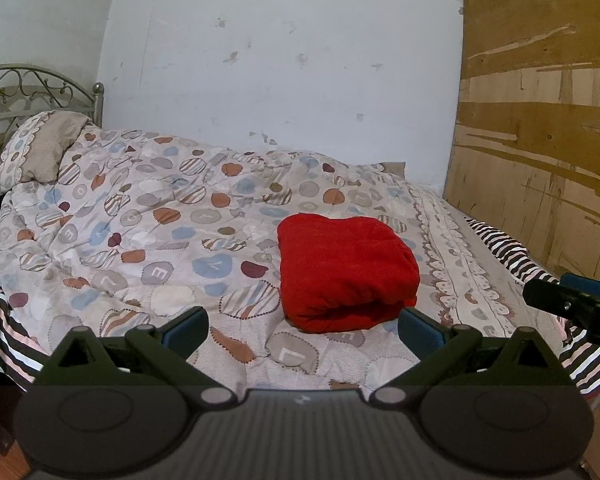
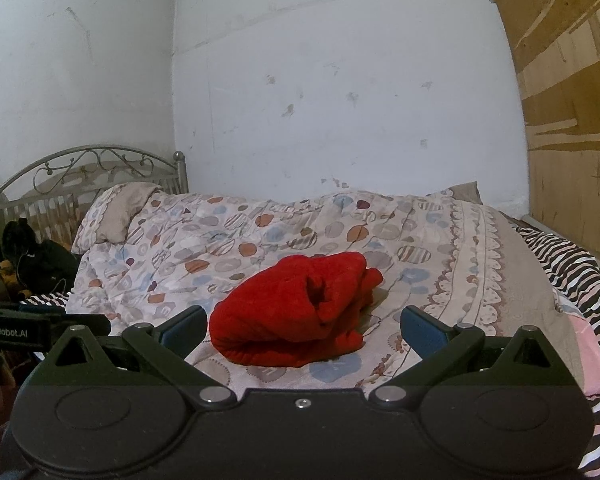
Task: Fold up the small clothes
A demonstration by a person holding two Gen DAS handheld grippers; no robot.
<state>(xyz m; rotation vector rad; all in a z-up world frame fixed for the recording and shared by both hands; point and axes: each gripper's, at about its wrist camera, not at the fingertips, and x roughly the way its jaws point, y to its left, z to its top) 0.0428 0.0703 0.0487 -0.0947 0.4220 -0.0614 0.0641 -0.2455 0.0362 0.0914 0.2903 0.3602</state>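
Fingers of the left gripper (image 1: 303,325) stand spread wide, gripping nothing — its blue pads (image 1: 184,330) apart above the patterned quilt (image 1: 148,240). Folded red garment (image 1: 346,272) lies on the quilt just ahead, untouched. Right gripper (image 2: 303,325) — likewise spread and empty — faces the same bundle from nearby.

i see the folded red fleece garment (image 1: 346,270) lying on the patterned quilt (image 1: 140,216) that covers the bed, toward its right side. my left tool (image 1: 303,326) hangs just before the garment, my right tool (image 2: 303,326) beside it to the right. the pillow (image 1: 36,152) lies far left, against the curled metal headboard (image 1: 24,88). the scuffed wooden board (image 1: 540,120) stands right of the bed, the white wall (image 1: 280,60) behind.
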